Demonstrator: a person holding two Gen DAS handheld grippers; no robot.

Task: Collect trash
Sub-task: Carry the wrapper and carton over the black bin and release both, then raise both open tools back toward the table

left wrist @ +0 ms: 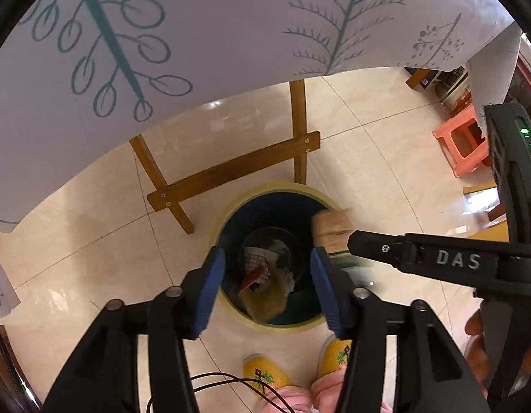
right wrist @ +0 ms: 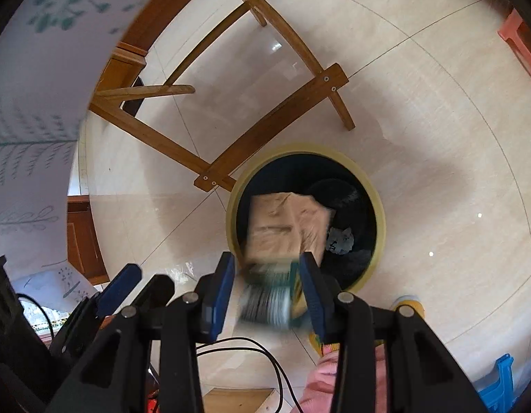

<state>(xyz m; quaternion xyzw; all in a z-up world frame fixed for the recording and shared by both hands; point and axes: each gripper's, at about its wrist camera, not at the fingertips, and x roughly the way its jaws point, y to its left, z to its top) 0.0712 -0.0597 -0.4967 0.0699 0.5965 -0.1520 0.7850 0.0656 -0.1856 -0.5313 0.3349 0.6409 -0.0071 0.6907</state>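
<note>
The left gripper (left wrist: 268,277) hangs over the round yellow-rimmed dark trash bin (left wrist: 231,304) on the cream tiled floor (left wrist: 93,247), its blue-padded fingers (left wrist: 210,285) apart and empty. Crumpled paper trash (left wrist: 265,275) lies in the bin's bottom. The right gripper (right wrist: 268,287) has its fingers (right wrist: 220,292) clamped on a blurred tan and green carton (right wrist: 282,234) above the bin's near rim.
</note>
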